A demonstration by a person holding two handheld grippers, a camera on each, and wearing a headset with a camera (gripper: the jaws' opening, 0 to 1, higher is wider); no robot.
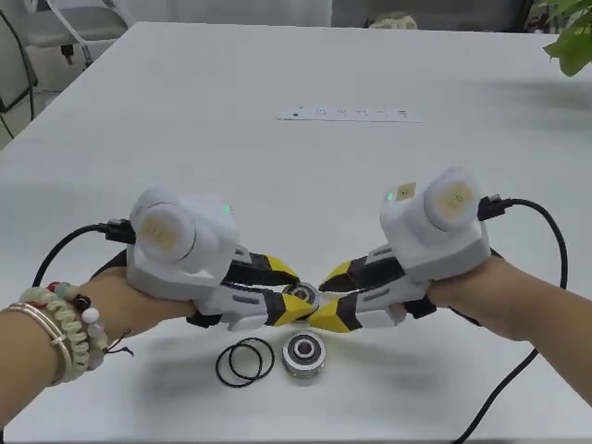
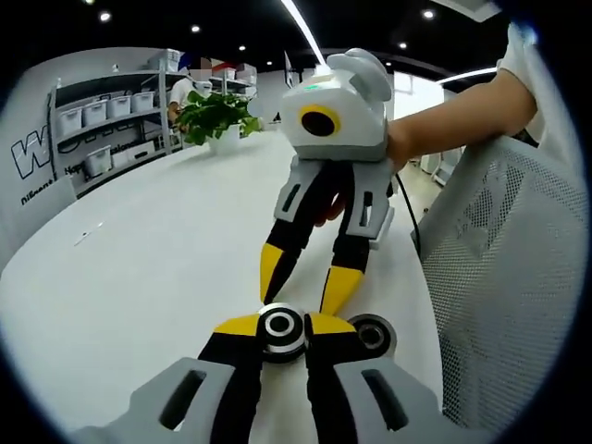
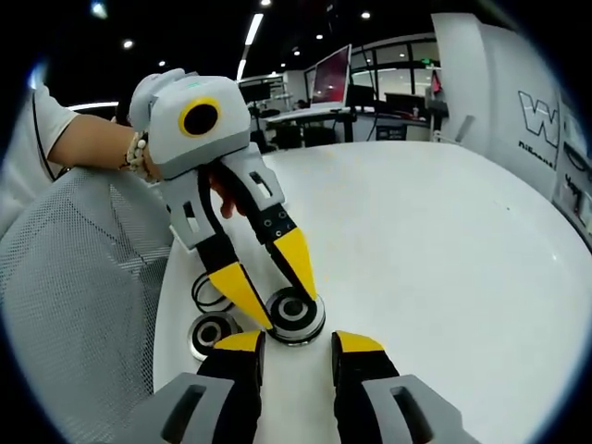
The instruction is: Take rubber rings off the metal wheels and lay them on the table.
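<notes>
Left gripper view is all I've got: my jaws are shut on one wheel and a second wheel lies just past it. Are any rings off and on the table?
Observer: Yes. Two black rubber rings lie overlapping on the table.
Operator: Where, relative to the second wheel?
Observer: Right beside the loose wheel, on the side under the left gripper.
Operator: Is the right gripper shut on my wheel too?
Observer: No. The right gripper view shows the right gripper with its jaws apart and the held wheel just ahead of their tips.
</notes>
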